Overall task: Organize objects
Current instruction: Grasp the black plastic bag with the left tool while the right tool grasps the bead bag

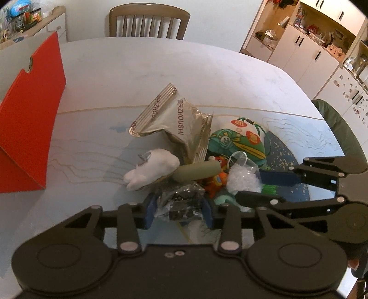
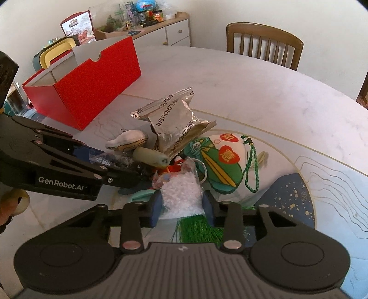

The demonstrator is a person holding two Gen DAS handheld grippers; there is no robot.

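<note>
A heap of small objects lies on the white table. My left gripper has its blue pads pressed on a clear bag of dark beads at the near edge of the heap. My right gripper is shut on a clear bag of white granules, with a green tassel just below it. Each gripper also shows in the other view: the right gripper reaches in from the right, the left gripper from the left. An open red box stands to the left of the heap.
The heap also holds two silver snack packets, a white plush, a grey-green cylinder, an orange toy and a green-and-white pouch with a cord. A wooden chair stands behind the table, and cupboards at the right.
</note>
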